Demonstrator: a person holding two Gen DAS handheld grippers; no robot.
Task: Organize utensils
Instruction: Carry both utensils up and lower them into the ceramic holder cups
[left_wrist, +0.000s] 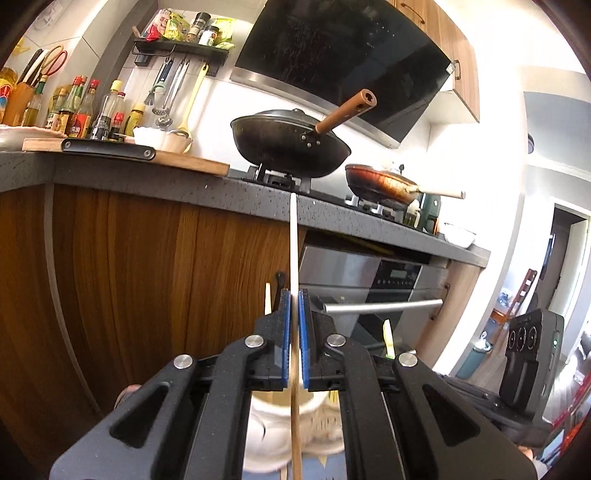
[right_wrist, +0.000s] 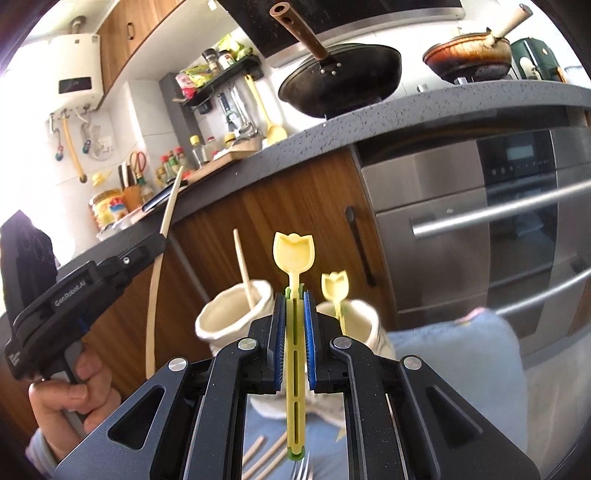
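Utensils stand in two cream holders (right_wrist: 229, 314), partly hidden behind the right gripper (right_wrist: 294, 314), whose blue pads clamp a yellow tulip-topped utensil (right_wrist: 293, 254) upright just before them. Left of the holders, the left gripper (left_wrist: 294, 310) pinches a long chopstick (left_wrist: 293, 236), its lower end cut off; loose chopsticks (right_wrist: 258, 452) lie below.

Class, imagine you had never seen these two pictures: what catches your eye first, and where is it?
The yellow tulip-shaped utensil stands upright, clamped in the right hand-held gripper, above two cream holders. The left hand-held gripper pinches a long chopstick. Behind, a black wok sits on the stove.
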